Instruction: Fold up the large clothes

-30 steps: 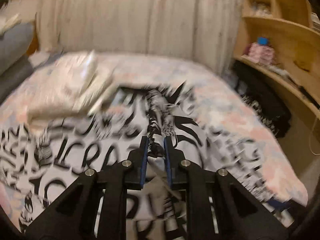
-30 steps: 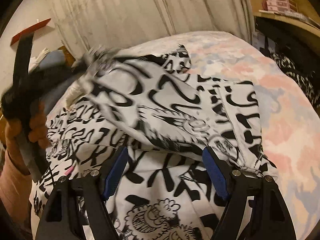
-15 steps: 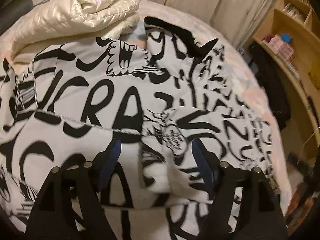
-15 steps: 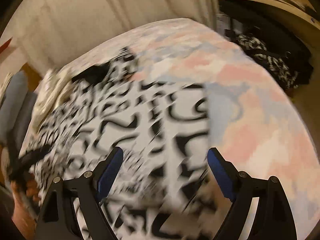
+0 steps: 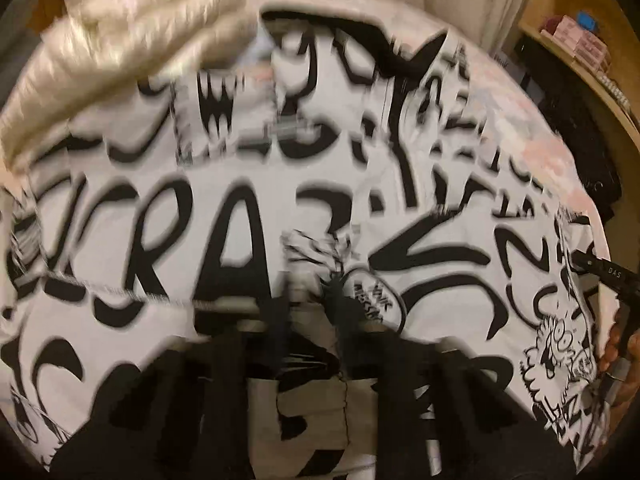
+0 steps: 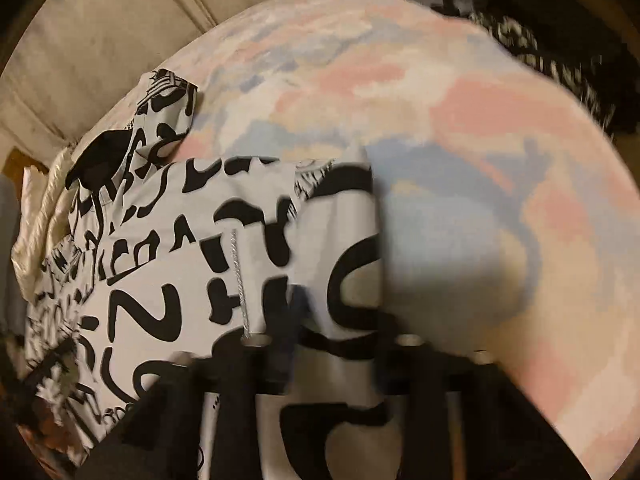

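White cotton garment with bold black graffiti lettering [image 5: 248, 184] lies spread on pastel pink-and-blue bedspread [image 6: 460, 128]. Left gripper [image 5: 310, 304] jaws have just snapped together, pinching a raised fold mid-garment. Right gripper [image 6: 332, 344] jaws likewise just closed, clamping the garment's right edge. Cream puffy quilted jacket [image 5: 132, 20] sits touching the garment's far left. Both views blurred.

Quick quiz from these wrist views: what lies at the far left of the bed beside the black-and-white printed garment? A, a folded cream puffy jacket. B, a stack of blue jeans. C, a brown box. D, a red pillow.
A: a cream puffy jacket lies bunched at the bed's far left, touching the black-and-white printed garment.
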Demonstrator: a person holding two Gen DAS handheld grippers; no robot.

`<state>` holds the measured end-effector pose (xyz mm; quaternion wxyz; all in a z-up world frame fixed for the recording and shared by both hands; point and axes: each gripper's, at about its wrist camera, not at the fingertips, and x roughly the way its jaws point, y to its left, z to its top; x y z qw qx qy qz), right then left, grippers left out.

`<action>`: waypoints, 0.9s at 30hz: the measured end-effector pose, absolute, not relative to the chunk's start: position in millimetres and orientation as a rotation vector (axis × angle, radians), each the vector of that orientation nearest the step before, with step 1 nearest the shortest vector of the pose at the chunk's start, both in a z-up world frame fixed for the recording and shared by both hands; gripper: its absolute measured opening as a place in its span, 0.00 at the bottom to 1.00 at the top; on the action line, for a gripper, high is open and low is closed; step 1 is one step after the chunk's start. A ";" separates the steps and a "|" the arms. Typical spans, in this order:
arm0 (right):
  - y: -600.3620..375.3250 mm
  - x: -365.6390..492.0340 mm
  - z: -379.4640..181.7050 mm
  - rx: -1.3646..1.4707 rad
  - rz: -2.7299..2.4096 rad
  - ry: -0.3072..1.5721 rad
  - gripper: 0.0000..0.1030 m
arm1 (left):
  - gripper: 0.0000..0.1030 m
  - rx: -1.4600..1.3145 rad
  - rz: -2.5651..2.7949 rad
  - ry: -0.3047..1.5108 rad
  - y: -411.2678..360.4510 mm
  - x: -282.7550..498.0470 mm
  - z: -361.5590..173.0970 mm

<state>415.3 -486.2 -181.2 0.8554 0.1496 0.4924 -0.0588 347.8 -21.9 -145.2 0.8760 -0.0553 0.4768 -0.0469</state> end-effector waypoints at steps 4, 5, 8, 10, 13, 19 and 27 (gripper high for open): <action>-490.5 405.9 -151.0 0.301 -0.178 0.854 0.04 | 0.06 -0.109 -0.065 0.851 -24.6 339.1 -126.4; -492.9 408.8 -155.7 0.293 -0.190 0.866 0.04 | 0.06 -0.089 -0.050 0.854 -26.6 339.1 -130.4; -487.2 423.1 -183.5 0.210 -0.220 0.991 0.05 | 0.07 -0.041 -0.023 0.915 -31.4 342.9 -153.5; -482.3 421.3 -178.5 0.193 -0.227 1.000 0.12 | 0.09 -0.051 -0.020 0.923 -28.7 341.8 -154.8; -474.7 410.9 -153.5 0.208 -0.206 0.986 0.47 | 0.16 -0.057 -0.017 0.939 -24.0 339.1 -143.1; -437.5 353.0 -93.3 0.171 -0.180 0.835 0.64 | 0.48 -0.109 -0.072 0.848 -21.4 305.8 -103.5; -332.1 295.7 -105.3 0.242 0.079 0.943 0.64 | 0.48 -0.116 -0.165 0.906 -73.2 273.8 -110.2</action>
